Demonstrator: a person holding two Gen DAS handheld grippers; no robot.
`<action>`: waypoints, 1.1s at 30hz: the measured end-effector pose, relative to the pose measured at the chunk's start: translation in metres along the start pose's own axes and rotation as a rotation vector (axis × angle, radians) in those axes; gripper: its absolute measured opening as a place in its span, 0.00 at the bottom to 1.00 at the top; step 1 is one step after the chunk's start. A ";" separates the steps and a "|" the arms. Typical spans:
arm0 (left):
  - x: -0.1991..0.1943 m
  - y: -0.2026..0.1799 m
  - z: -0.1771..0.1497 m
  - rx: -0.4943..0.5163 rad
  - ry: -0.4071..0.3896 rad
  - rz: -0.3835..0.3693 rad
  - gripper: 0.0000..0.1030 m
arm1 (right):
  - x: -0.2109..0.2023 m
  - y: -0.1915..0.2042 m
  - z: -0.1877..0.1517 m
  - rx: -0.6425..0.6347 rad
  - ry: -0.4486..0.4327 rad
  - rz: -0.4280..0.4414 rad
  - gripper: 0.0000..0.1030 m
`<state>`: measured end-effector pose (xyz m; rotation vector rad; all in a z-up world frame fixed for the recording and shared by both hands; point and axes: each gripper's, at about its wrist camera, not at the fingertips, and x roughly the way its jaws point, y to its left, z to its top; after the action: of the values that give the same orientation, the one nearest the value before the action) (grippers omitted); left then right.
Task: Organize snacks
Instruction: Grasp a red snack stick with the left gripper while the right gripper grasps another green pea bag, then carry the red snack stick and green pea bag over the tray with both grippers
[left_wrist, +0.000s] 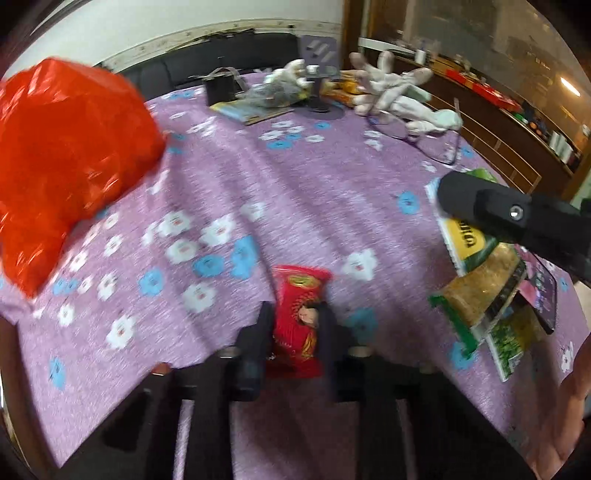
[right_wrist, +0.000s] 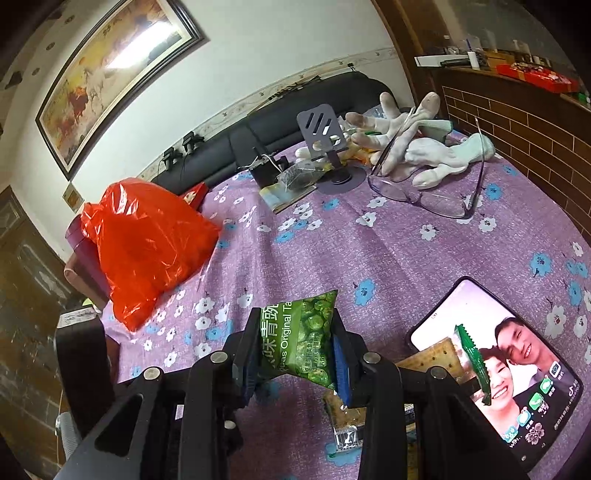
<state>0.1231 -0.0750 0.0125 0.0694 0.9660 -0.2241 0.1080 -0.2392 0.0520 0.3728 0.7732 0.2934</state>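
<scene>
Looking along our left claw (left_wrist: 293, 325), we see its two black fingers clenched on a small red foil snack packet (left_wrist: 299, 317), held just above the purple flowered tablecloth (left_wrist: 295, 177) of the table, near its front edge. The claw points across the table toward the far clutter, level and slightly tipped down. To its left a crumpled orange-red plastic bag (left_wrist: 66, 158) bulges over the table's edge.

Our right claw (right_wrist: 295, 350) grips a green packet of peas with white lettering (right_wrist: 301, 339) by its sides, lifted clear of the cloth and tilted. In the left view this claw's black body (left_wrist: 517, 225) reaches in from the right, hovering over a loose heap of green and yellow snack packets (left_wrist: 484, 295).

Just beside that heap lies a black smartphone with a lit screen (right_wrist: 506, 369), a green wrapper strip (right_wrist: 474, 362) resting across it. Farther back sit clear-lensed spectacles (right_wrist: 428, 192), a pair of white work gloves (right_wrist: 413, 144) and a grey slotted phone stand (right_wrist: 325, 136).
</scene>
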 end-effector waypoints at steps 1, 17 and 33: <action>-0.003 0.003 -0.003 -0.012 0.002 -0.014 0.18 | 0.001 0.002 -0.001 -0.009 0.003 0.004 0.35; -0.063 0.059 -0.053 -0.184 -0.088 -0.099 0.18 | 0.020 0.050 -0.023 -0.151 0.053 0.067 0.35; -0.083 0.063 -0.050 -0.195 -0.146 -0.107 0.18 | 0.025 0.056 -0.030 -0.167 0.086 0.063 0.35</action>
<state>0.0508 0.0075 0.0493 -0.1758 0.8427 -0.2291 0.0963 -0.1730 0.0406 0.2283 0.8161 0.4328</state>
